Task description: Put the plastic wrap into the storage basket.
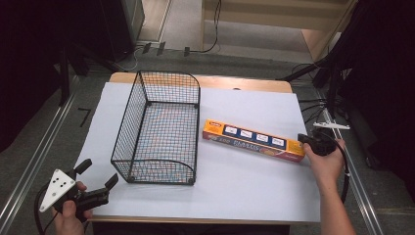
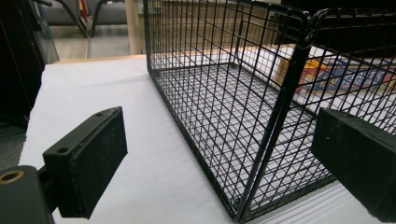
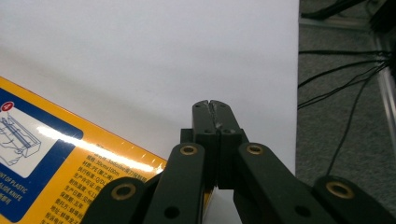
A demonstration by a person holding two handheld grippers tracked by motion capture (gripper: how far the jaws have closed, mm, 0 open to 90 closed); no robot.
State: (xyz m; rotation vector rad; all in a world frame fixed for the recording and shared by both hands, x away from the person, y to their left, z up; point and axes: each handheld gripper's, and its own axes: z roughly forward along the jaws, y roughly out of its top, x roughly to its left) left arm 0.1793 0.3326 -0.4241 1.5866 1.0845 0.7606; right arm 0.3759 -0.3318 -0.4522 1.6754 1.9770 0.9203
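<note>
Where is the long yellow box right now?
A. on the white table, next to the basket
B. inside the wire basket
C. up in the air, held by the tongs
A: the yellow box lies flat on the white table, to the right of the wire basket, which has nothing in it.

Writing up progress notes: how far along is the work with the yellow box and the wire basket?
Early. Nothing looks done: the wire basket holds nothing. In hand: the right gripper, jaws shut with nothing between them, is at the end of the yellow box lying on the white sheet. The left gripper waits open by the basket.
</note>
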